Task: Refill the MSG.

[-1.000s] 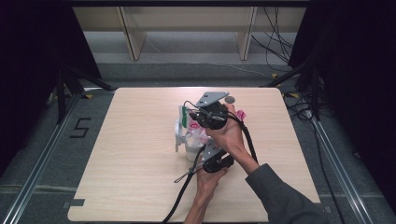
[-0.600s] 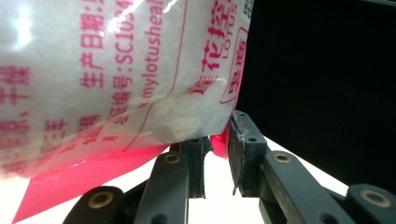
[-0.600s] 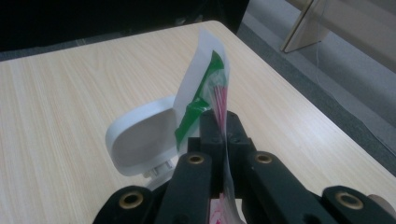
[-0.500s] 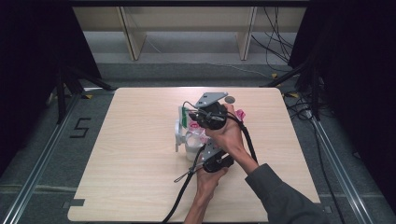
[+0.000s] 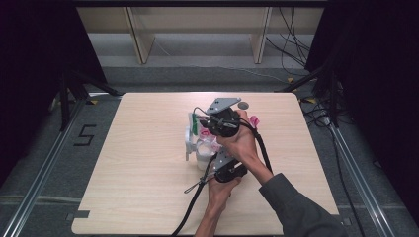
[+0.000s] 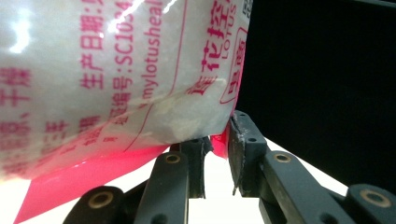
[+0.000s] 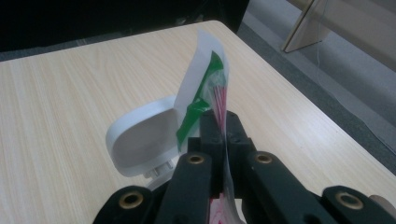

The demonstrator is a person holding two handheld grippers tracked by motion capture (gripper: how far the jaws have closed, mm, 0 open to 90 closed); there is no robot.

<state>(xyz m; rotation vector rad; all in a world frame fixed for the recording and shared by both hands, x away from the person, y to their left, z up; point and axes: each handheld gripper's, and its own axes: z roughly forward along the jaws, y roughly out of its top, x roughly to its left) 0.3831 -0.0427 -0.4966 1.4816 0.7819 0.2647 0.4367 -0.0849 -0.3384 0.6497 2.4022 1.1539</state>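
Near the middle of the wooden counter (image 5: 148, 163), a person works with a claw in each hand on a clear plastic bag (image 6: 116, 70) printed with pink lettering.

The right claw (image 7: 219, 126) is the farther one in the high view, with a grey three-cornered plate on top. Its two black jaws are pressed tight together, pinching the thin edge of the bag. In the right gripper view the pinched edge rises upright from between the jaw tips, showing a white flap with a green strip (image 7: 198, 102) and fine pink lines beside it.

The left claw (image 6: 217, 149) is the nearer one in the high view, held low over the counter just behind the bag. Its jaws are closed on the bag's lower corner: in the left gripper view the pink seam of the bag sits between the two pads, while the rest of the bag bulges up and to the left, with pale powdery contents inside.

Just to the left of the bag, a white container (image 5: 202, 158) stands on the counter with its hinged lid (image 7: 140, 144) swung open, the hollow underside of the lid facing the right claw.

A small grey round object (image 5: 242, 105) lies on the counter at the far side, just beyond the right claw.
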